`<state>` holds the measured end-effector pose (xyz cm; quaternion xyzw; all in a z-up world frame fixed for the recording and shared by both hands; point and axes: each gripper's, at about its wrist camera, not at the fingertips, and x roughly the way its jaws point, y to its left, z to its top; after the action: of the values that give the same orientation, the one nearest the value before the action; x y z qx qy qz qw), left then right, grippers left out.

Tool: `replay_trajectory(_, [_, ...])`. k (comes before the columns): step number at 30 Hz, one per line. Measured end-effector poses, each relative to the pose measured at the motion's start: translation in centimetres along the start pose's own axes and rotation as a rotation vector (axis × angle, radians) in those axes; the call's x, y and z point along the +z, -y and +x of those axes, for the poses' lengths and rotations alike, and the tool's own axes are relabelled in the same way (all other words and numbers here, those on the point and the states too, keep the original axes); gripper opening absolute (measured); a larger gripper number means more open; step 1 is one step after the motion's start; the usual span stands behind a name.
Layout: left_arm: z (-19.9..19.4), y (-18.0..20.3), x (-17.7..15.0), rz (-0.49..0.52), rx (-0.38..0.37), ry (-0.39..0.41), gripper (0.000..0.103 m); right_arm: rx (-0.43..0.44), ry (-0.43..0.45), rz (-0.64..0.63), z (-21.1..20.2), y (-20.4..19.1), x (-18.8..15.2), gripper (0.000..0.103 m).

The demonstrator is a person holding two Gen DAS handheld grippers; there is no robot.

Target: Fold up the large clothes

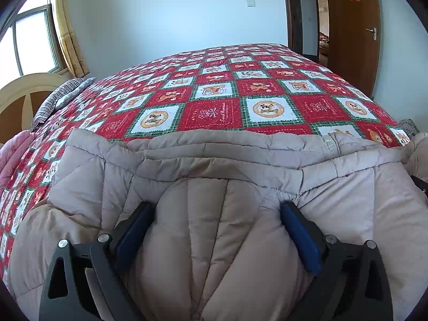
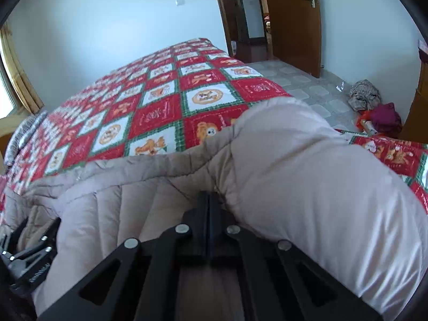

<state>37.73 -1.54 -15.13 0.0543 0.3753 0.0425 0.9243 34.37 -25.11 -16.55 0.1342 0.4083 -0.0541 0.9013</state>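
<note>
Lying under left tool [image 1: 216, 208] (fingers spread), beige coat [image 1: 214, 240], right tool [image 2: 208, 200] pinching it

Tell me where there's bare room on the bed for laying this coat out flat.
Free: the checked quilt beyond the beige coat, up to the striped pillow and far edge. Crowded: the near edge, under the coat and both tools.

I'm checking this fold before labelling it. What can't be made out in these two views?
- Whether the right tool pinches fabric: right wrist view, the beige quilted padded coat bulges over its tips.
- The coat's near part: both views, cut off by the bottom edge and the tools.
- Red and maroon floor clutter: right wrist view, too small to identify.
</note>
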Motion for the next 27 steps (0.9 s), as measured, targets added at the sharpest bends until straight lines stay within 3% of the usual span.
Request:
replay_trajectory(3, [0.0,0.0,0.0,0.0,0.0,-0.001,0.097,0.027,-0.033,0.021,-1.0,0.7,0.6,0.0])
replay_trajectory(5, [0.0,0.0,-0.1,-0.001,-0.001,-0.002,0.097,0.017,0.049,0.072,-3.6,2.2,0.9,0.0])
replay_trajectory(6, [0.0,0.0,-0.1,-0.001,0.0,-0.002,0.097,-0.027,0.087,0.087,-4.5,3.2,1.0,0.003])
replay_trajectory(7, [0.0,0.0,-0.1,0.0,0.0,-0.002,0.097,-0.049,0.088,0.096,-4.6,3.8,1.0,0.003])
replay_trajectory(9, [0.0,0.0,-0.1,-0.001,-0.004,0.0,0.097,-0.044,0.005,0.151,-2.7,5.6,0.6,0.0])
replay_trajectory(11, [0.0,-0.2,-0.1,0.002,-0.01,-0.003,0.097,-0.038,0.0,0.173,-1.6,6.1,0.3,0.0])
replay_trajectory(20, [-0.1,-0.4,0.1,-0.002,-0.031,-0.015,0.097,-0.151,0.008,0.085,-0.2,4.5,0.4,0.0])
replay_trajectory(24, [-1.7,-1.5,0.2,0.026,-0.101,-0.077,0.097,-0.146,-0.024,0.057,-2.4,4.3,0.5,0.0])
replay_trajectory(27, [-5.7,-3.9,-0.5,0.008,-0.155,-0.038,0.097,-0.096,0.121,-0.012,-7.8,2.3,-1.2,0.005])
